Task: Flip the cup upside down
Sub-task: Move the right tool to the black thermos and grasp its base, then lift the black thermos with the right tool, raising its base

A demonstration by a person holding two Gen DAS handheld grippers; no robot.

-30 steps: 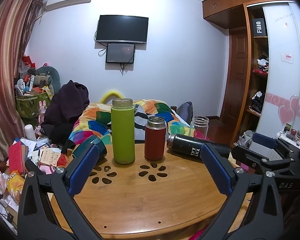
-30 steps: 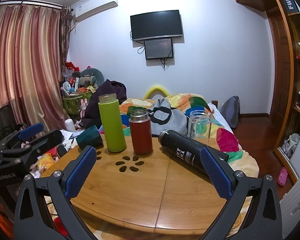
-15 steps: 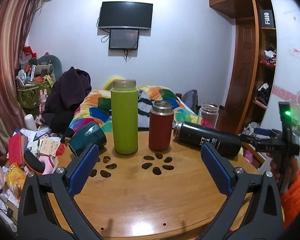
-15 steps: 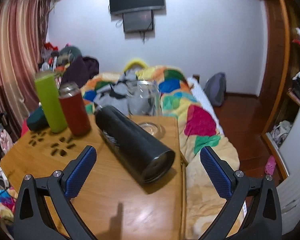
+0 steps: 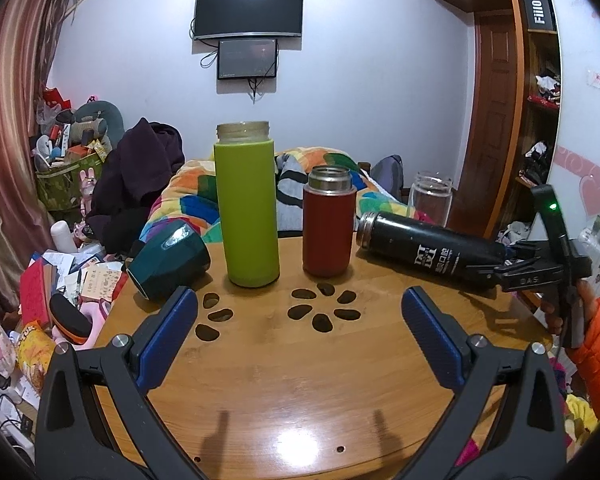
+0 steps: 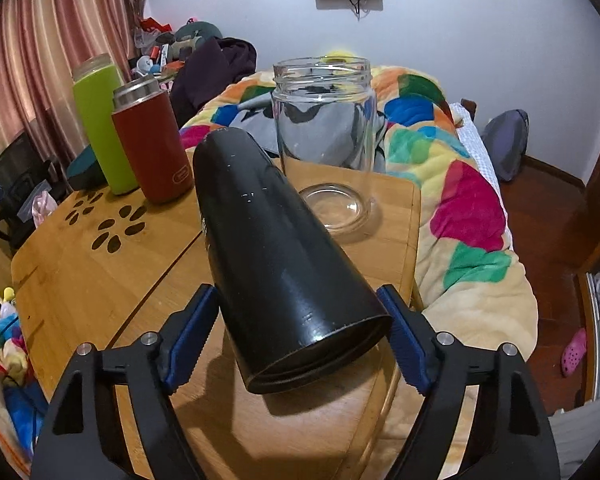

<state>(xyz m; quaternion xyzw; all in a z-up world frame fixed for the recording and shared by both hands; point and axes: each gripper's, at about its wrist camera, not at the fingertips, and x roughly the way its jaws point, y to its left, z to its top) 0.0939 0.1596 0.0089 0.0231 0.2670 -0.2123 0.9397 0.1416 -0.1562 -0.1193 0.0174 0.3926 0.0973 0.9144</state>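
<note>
A: What hangs on the pale lilac wall [image 5: 360, 80]?

B: A black flat television [image 5: 248, 11] at twelve o'clock, a smaller dark screen [image 5: 247, 58] just beneath it.

A: And the sides?

B: Striped pink curtains [image 5: 8, 128] at nine o'clock; a brown wooden door [image 5: 488, 128] and open wooden shelves [image 5: 540, 120] at three. A bed under a patchwork quilt [image 6: 452, 184] stands past the round wooden tabletop [image 5: 292, 380], beside a reddish wood floor [image 6: 548, 208].
</note>
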